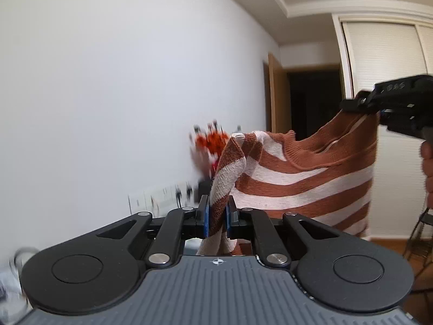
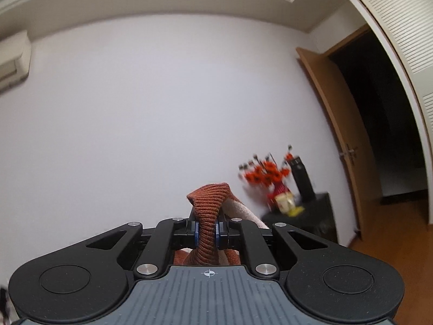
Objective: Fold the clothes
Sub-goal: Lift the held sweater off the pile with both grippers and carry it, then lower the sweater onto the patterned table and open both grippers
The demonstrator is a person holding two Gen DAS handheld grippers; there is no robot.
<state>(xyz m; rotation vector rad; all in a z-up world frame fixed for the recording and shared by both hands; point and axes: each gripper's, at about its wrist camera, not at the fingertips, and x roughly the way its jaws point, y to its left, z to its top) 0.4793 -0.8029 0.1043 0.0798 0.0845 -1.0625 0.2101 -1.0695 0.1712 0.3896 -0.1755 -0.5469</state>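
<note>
A rust-brown and white striped knit sweater (image 1: 311,178) hangs in the air, stretched between both grippers. My left gripper (image 1: 217,216) is shut on a striped bunch of it, which rises between the blue pads. In the left wrist view the right gripper (image 1: 360,105) shows at the upper right, clamped on the sweater's brown top edge, with a hand (image 1: 427,168) behind it. In the right wrist view my right gripper (image 2: 207,233) is shut on a ribbed brown fold of the sweater (image 2: 208,205). The sweater's lower part is hidden.
A white wall (image 1: 108,94) fills most of both views. A dark cabinet (image 2: 316,216) by the wall carries a vase of orange flowers (image 2: 268,176) and a black box. A wooden door (image 2: 338,124) stands open to a dark doorway. White louvred wardrobe doors (image 1: 384,54) are at the right.
</note>
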